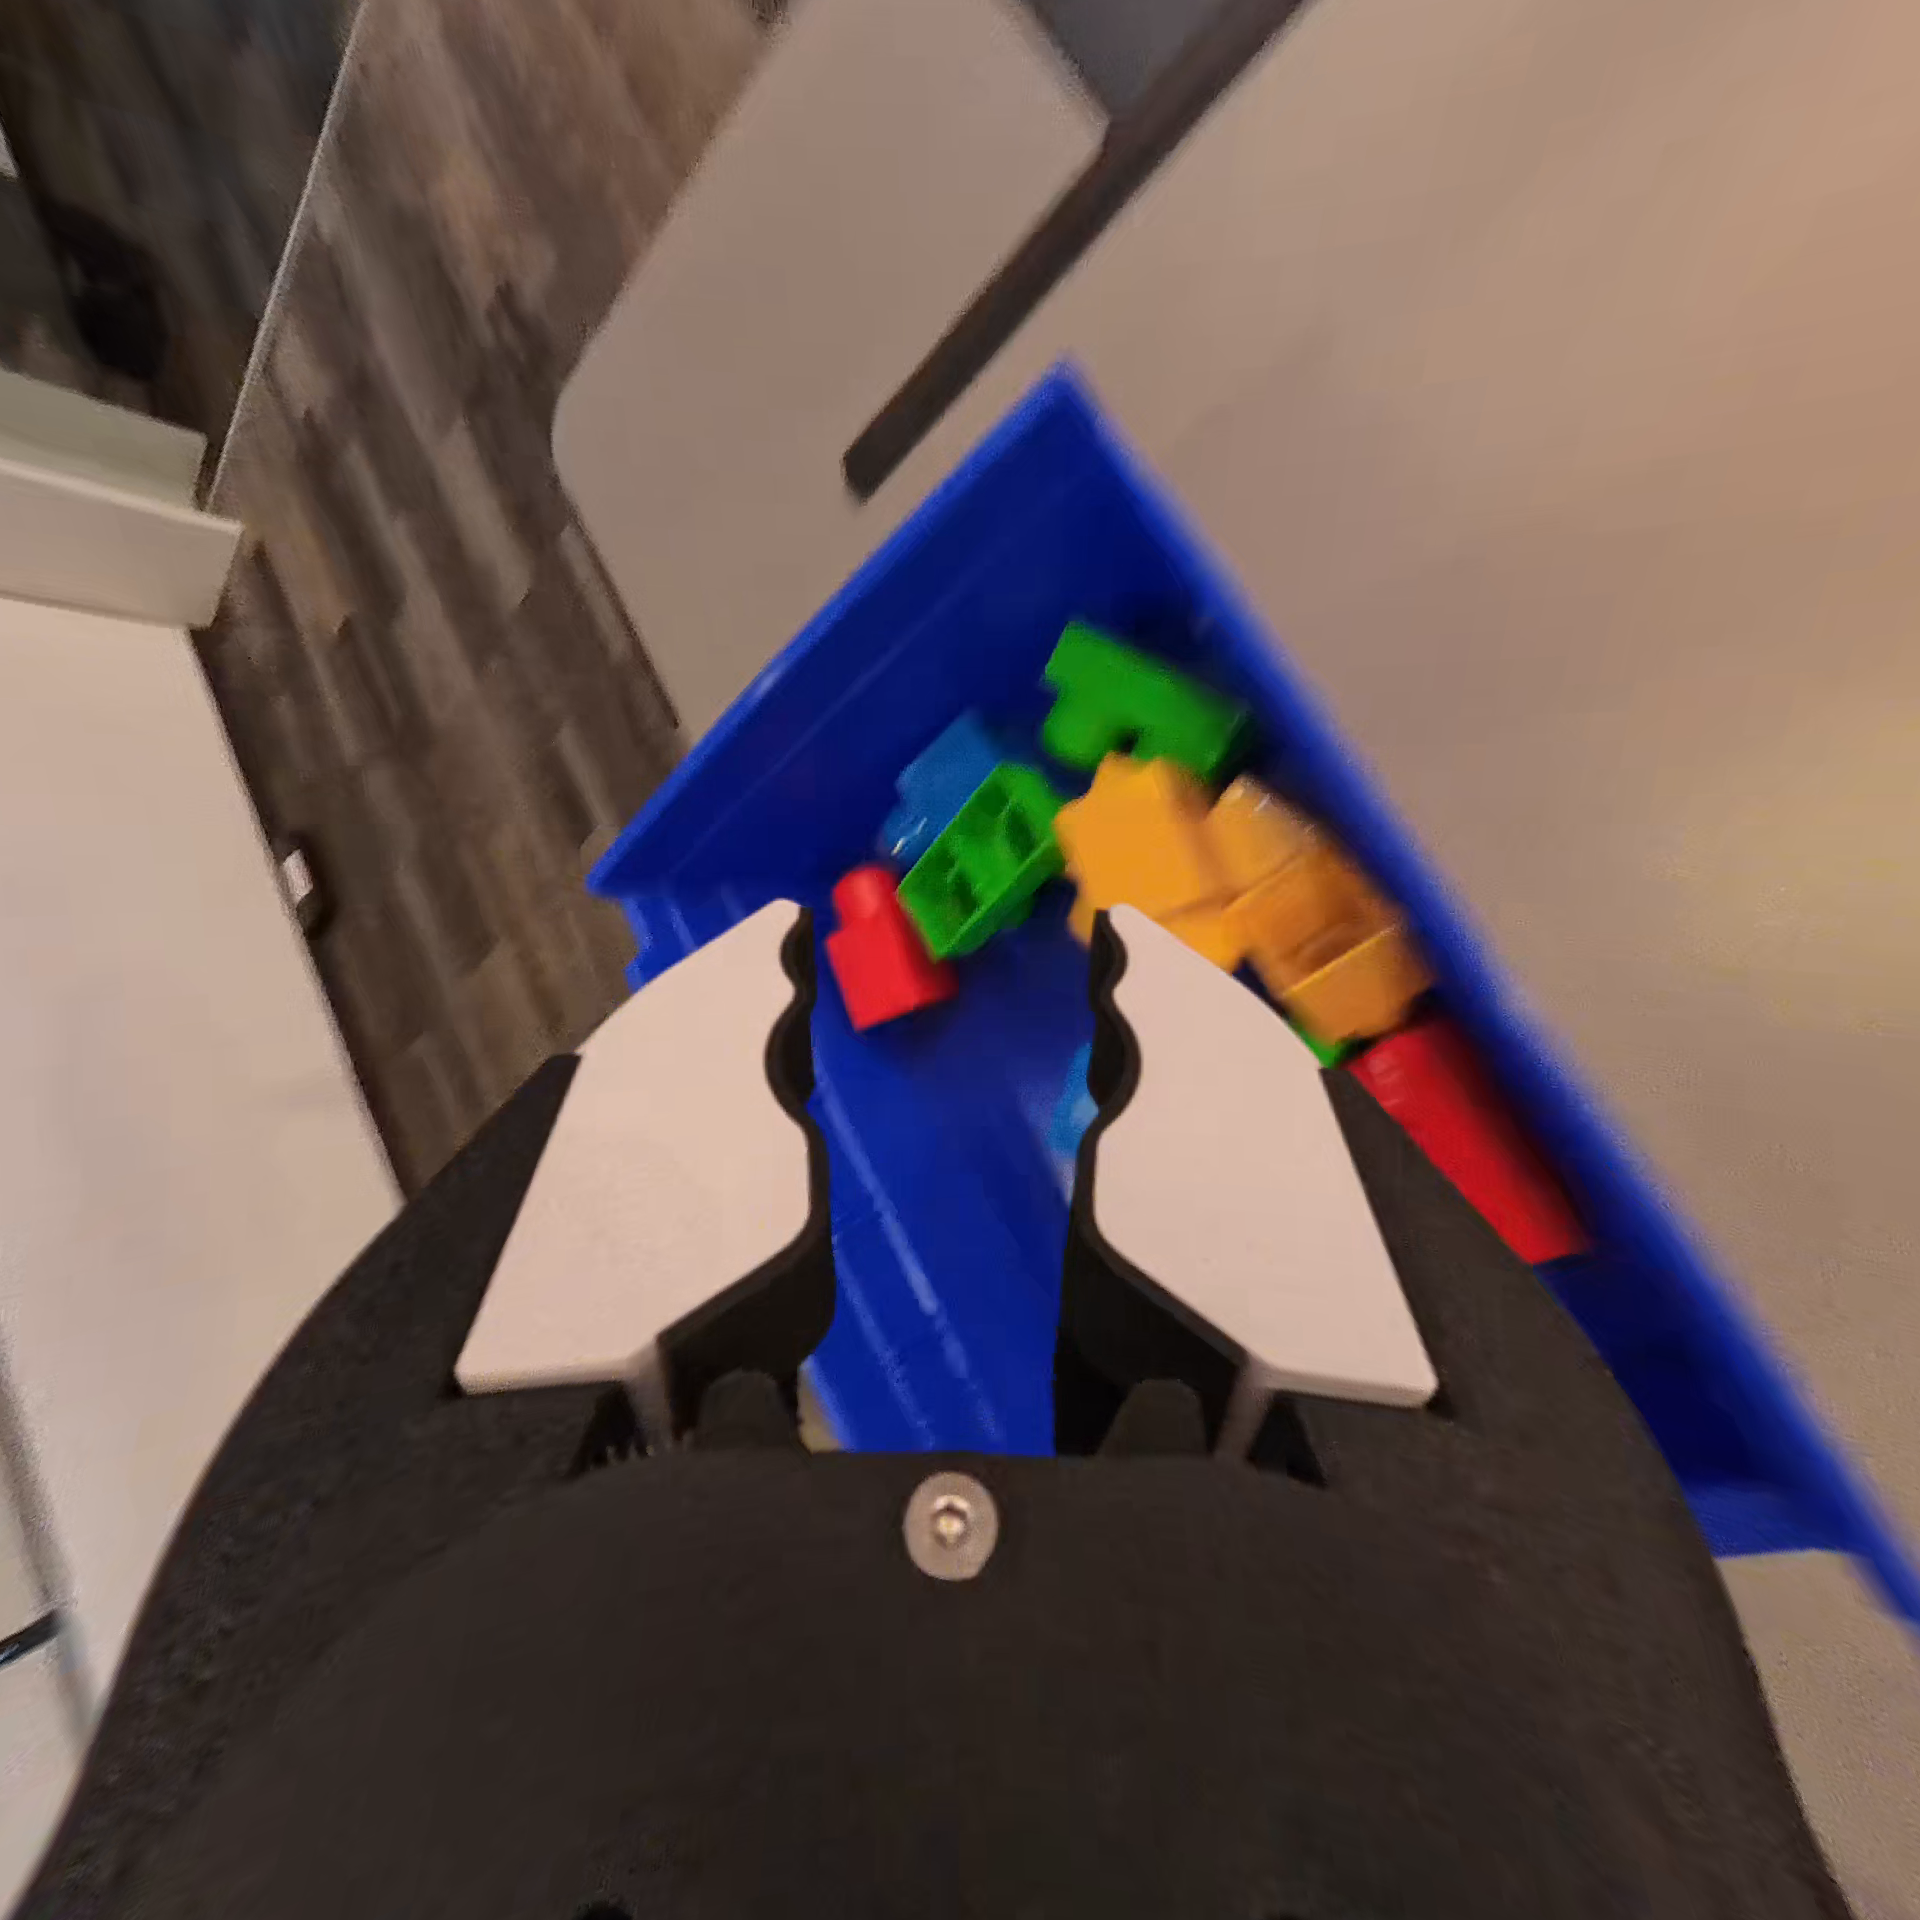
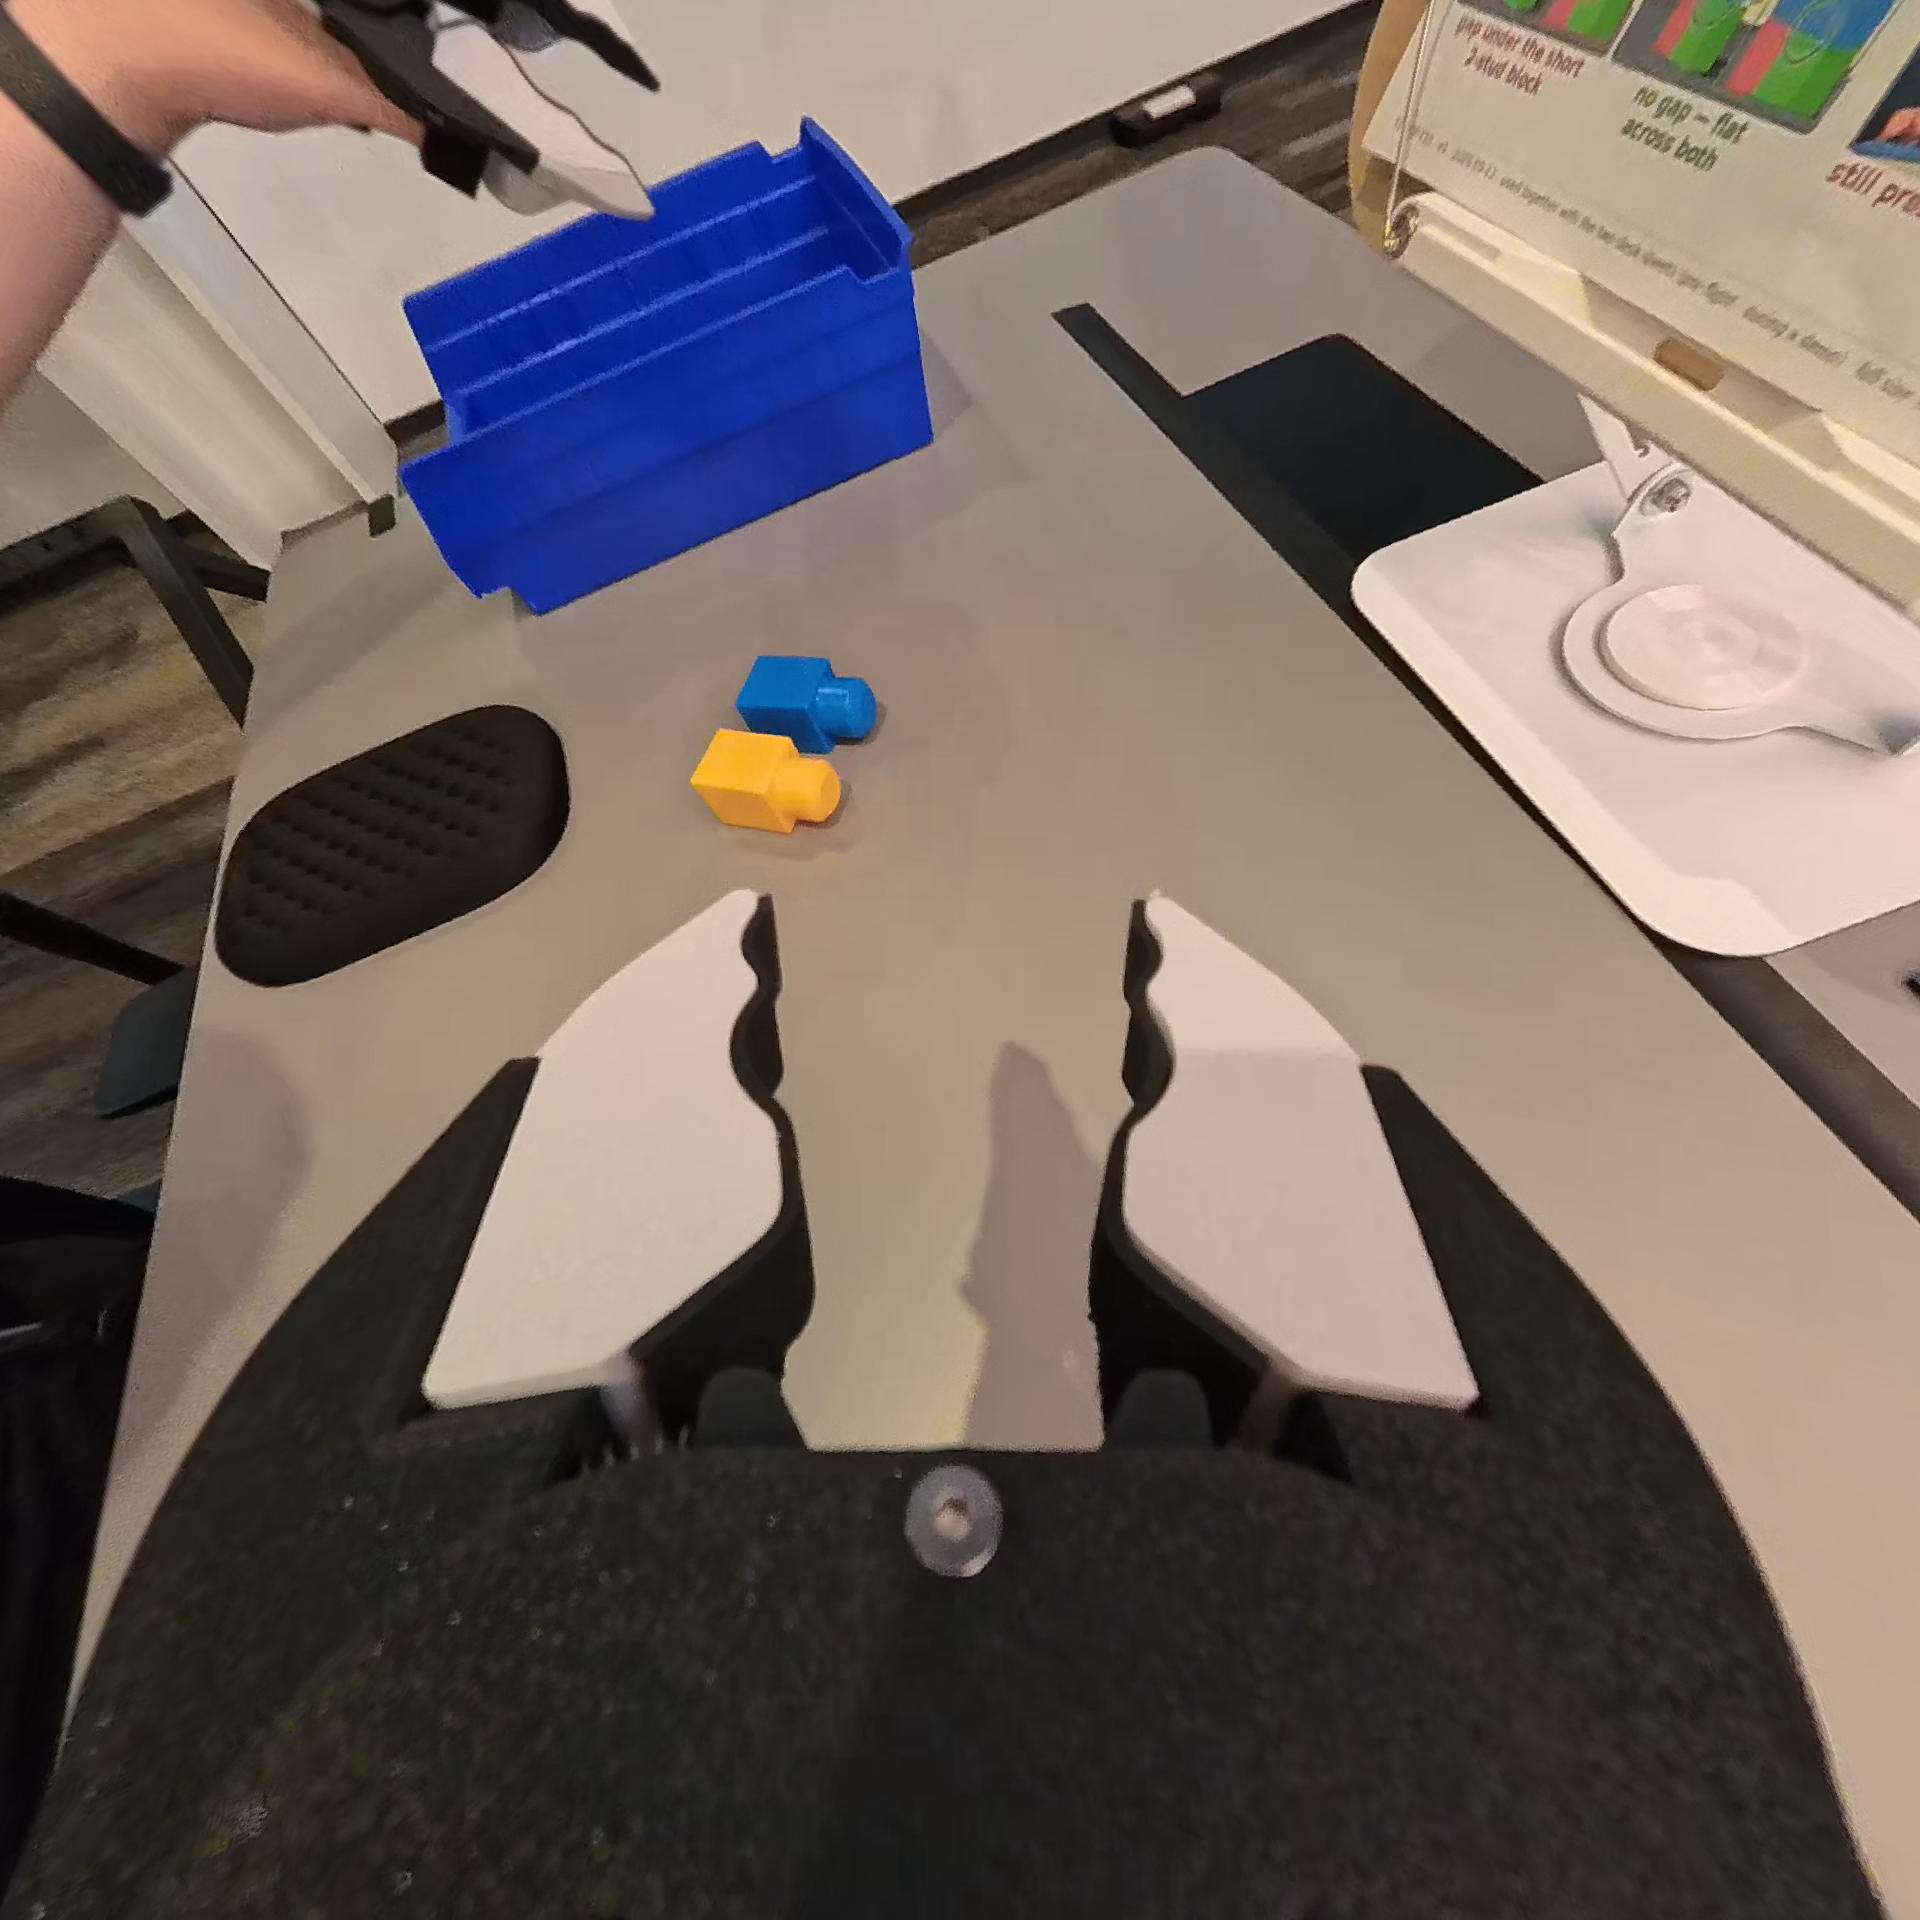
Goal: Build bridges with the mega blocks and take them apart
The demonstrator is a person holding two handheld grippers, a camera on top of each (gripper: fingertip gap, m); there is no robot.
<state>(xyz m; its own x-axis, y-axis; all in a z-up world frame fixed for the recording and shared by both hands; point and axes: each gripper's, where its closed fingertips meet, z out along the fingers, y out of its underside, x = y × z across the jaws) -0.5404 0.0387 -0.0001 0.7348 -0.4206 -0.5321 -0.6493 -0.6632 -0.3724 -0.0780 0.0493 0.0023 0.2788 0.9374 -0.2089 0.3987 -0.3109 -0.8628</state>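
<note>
Gaping empty: right gripper (image 2: 951,914) near blue (image 2: 805,701) and yellow single-stud plastic blocks (image 2: 764,777); left gripper (image 1: 951,925) likewise over blue plastic bin (image 1: 935,665). No bridge begun.

bin mouth: blue plastic bin (image 2: 665,384) open on top, blocks piled at one end
worktop centre: grey worktop (image 2: 987,727) bare ahead, bar small blue block (image 2: 805,703) and small yellow block (image 2: 764,777)
left: black dimpled pad (image 2: 390,842)
right: white stand base (image 2: 1662,707)

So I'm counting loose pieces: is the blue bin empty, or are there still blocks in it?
Not empty. The left wrist view looks down into the blue bin and shows green, yellow, red and blue blocks piled inside.
</note>
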